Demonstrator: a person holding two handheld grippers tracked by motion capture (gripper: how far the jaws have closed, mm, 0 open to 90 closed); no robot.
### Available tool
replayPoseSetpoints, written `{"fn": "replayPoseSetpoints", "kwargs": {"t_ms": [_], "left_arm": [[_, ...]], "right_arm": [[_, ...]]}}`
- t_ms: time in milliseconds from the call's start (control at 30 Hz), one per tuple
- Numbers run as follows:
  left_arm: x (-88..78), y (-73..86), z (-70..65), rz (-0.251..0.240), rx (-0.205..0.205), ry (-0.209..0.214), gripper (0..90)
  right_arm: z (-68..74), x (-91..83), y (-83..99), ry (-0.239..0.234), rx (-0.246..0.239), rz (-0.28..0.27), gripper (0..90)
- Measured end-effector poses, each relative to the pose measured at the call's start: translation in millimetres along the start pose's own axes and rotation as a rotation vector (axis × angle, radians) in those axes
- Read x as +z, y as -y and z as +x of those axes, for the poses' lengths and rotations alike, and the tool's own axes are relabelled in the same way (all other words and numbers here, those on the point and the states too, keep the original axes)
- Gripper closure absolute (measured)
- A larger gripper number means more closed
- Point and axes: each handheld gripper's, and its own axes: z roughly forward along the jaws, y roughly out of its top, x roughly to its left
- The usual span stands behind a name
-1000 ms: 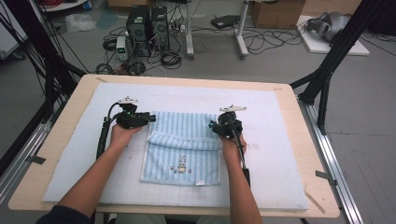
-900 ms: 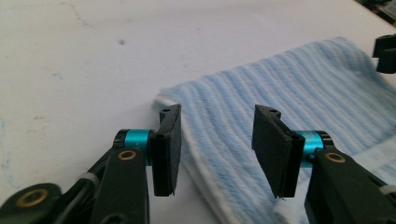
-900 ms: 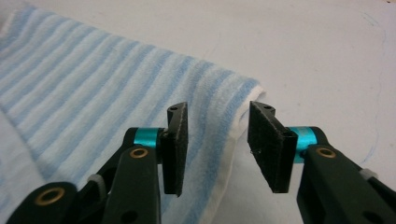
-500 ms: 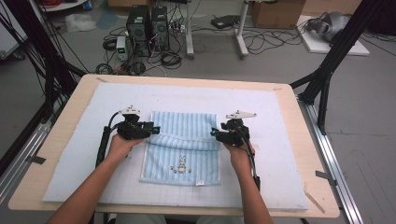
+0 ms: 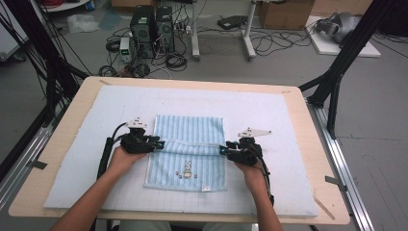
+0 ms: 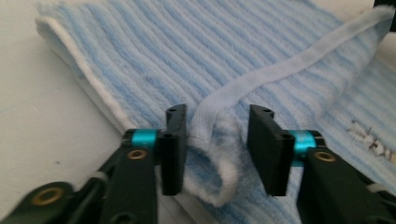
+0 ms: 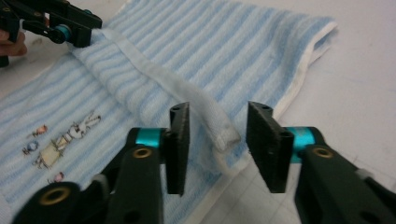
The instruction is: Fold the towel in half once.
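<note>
1. On top of the wood table [image 5: 57, 159] lies a big pale blue mat [image 5: 288, 120]. It covers most of the tabletop.
2. Mid-mat sits the towel [image 5: 190, 132], light blue w/ stripes. The far part is folded toward the person, so its white edge runs across the middle from left to right. The near part lies flat & shows a small bunny pic [image 5: 186, 168].
3. L hand [image 5: 122, 159] comes in from the bottom & holds the left gripper [image 5: 159, 143] at the towel's left side, at the end of the folded edge.
4. R hand [image 5: 250, 171] holds the right gripper [image 5: 223, 150] at the towel's right side, at the other end of that edge.
5. Left gripper close up: jaws have just been closing but a gap is left, approx part open. The white edge & a rolled corner of towel [image 6: 212, 140] sit between them. The corner leans on one jaw; the other jaw is not touching. No squeeze yet.
6. Right gripper close up: jaws also just been closing, part open too. The white edge's end [image 7: 219, 135] sits between them w/ room on both sides. Nothing is held tight.
7. Far off in the right gripper view, the other tool sits at the far end of the same edge.
</note>
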Motion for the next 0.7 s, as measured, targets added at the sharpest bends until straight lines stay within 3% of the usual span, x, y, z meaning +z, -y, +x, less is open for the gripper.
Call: {"fn": "replayPoseSetpoints", "kwargs": {"t_ms": [67, 133, 267, 433, 700], "left_arm": [[-0.9, 3.0, -3.5, -0.013, 0.026, 0.002, 76.3], [-1.9, 5.0, -6.1, -0.034, 0.031, 0.004, 80.6], [-7.5, 8.3, -6.8, -0.083, 0.026, 0.014, 81.7], [-17.6, 12.4, -8.8, -0.161, 0.051, 0.036, 81.6], [-34.5, 19.5, -16.6, -0.203, 0.067, 0.073, 81.1]], "right_arm": [[0.4, 1.6, 2.2, -0.012, -0.007, 0.016, 75.8], [1.7, 1.6, 4.5, -0.004, -0.02, 0.011, 78.7], [1.7, 3.0, 7.0, 0.003, -0.028, 0.023, 79.7], [3.1, -1.6, 6.5, 0.002, -0.028, -0.001, 79.7], [10.1, -13.0, 7.9, -0.004, -0.038, -0.021, 79.7]]}}
